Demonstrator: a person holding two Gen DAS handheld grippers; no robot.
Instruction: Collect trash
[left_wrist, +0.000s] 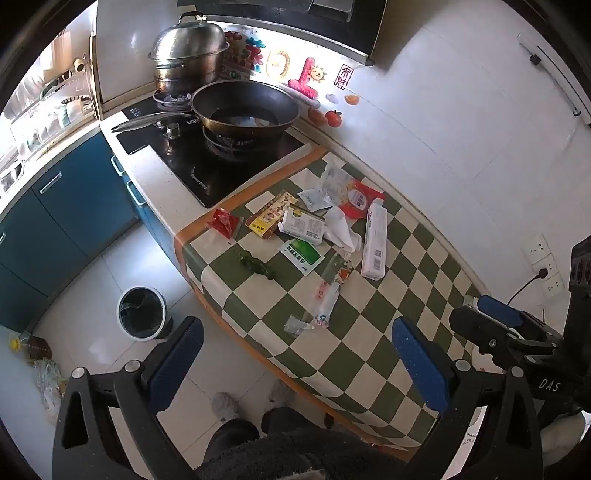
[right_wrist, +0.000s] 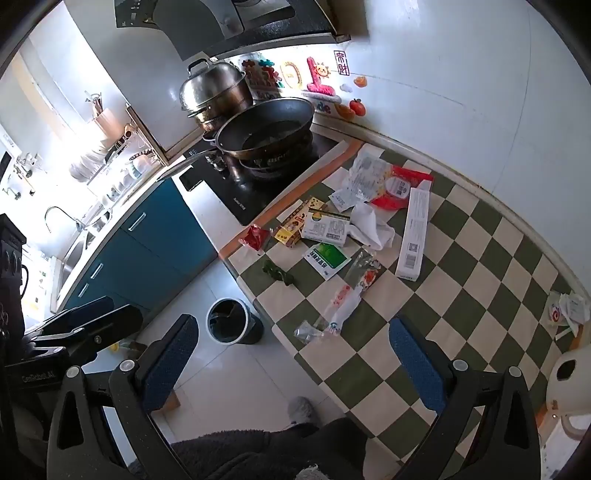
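Both the left gripper (left_wrist: 295, 363) and right gripper (right_wrist: 293, 360) hang wide, empty, above scattered wrappers (left_wrist: 325, 302) well ahead.

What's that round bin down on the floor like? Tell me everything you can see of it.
The bin is a small round pail with a pale rim and grey wall, lined with a dark bag. It stands upright and open on the white floor tiles, just off the corner of the checkered counter. Something dark lies inside; I cannot tell what.
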